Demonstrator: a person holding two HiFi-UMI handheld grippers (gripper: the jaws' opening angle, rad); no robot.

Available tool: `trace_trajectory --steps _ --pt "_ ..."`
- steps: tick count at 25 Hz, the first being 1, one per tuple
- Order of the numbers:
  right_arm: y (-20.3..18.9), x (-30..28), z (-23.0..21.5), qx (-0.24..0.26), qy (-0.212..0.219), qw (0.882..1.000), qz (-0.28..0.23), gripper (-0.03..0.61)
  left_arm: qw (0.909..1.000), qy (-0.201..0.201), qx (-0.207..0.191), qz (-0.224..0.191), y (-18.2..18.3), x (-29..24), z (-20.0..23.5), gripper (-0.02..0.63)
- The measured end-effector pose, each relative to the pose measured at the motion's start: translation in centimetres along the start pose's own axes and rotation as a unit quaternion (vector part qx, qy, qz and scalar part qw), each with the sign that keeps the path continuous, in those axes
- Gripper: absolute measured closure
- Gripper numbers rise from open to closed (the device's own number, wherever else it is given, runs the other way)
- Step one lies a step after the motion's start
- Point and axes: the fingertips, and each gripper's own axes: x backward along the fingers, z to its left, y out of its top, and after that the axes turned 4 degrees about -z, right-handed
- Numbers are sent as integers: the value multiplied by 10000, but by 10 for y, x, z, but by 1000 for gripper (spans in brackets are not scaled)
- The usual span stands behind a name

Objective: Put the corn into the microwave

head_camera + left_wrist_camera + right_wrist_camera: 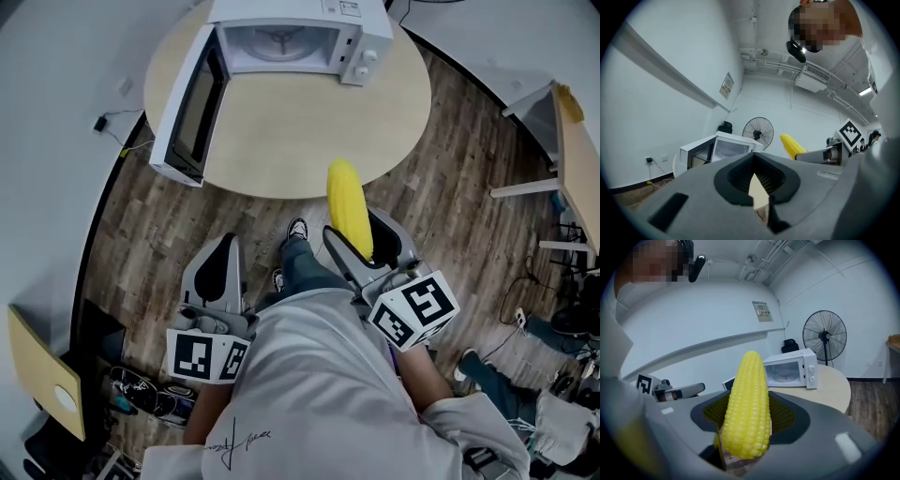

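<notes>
Right gripper (pixel 367 246) around the corn (pixel 348 204)

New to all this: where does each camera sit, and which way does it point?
Head view: on the person's head, facing down at the table and microwave; shows their shirt, shoes, the left claw and the right claw gripping the corn.
Left gripper view: rides the left claw, looking along its shut, empty jaws toward the microwave; the person looms overhead.
Right gripper view: rides the right claw, looking along the held corn toward the microwave; person upper left.
Shared: both gripper views show the microwave and the opposite claw.
</notes>
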Motion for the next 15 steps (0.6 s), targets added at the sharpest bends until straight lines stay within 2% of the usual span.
trace_trajectory --steps 6,12,15 --pt "9 -31 -23 -152 -79 9998 -34 313 9988 -199 -245 370 -11 -33 10 612" --pt "23 -64 -52 -262 -154 9995 34 313 9981 -364 54 496 -9 -74 24 612" --pt "32 -79 -66 -249 -162 9995 72 313 9975 -463 -198 491 -4 -98 27 612"
